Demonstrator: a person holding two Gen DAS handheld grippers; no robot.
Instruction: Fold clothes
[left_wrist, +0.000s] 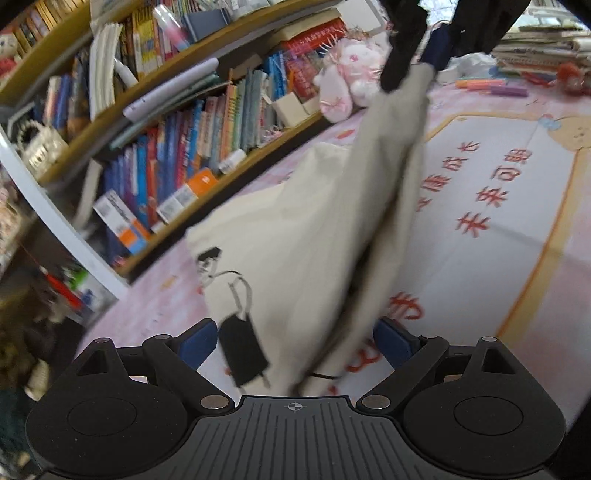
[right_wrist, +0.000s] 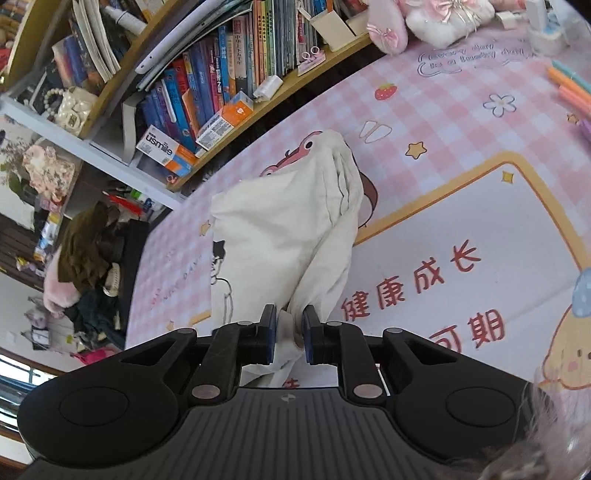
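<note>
The right gripper (right_wrist: 289, 334) has its two blue-padded fingers (right_wrist: 269, 332) drawn close together and clamped on a bunched fold of the cream-white cotton garment with a black cartoon print (right_wrist: 280, 236). The pinched fabric fills the narrow gap between the pads and is lifted above the table. From this grip the garment hangs downward and away in long creases; its far end rests on the pink checked tablecloth with cartoon and red Chinese lettering (right_wrist: 461, 96), near the table edge that faces the bookshelf.

The left gripper (left_wrist: 294, 338) has its blue-padded fingers (left_wrist: 199, 338) spread wide apart. The garment (left_wrist: 295, 236) hangs in the space between them, motion-blurred, and neither pad visibly presses the cloth. A black printed figure on the fabric lies just beside the left-hand pad. In the left wrist view the right gripper (left_wrist: 417, 72) appears at the top, holding the upper end of the garment, which falls from there as a taut drape toward the left gripper.

The tablecloth (left_wrist: 517, 206) covers the table under both grippers. A wooden bookshelf packed with upright books (right_wrist: 221, 85) stands along the far table edge. A pink-and-white plush toy (left_wrist: 343, 85) lies at the far edge beside the shelf.
</note>
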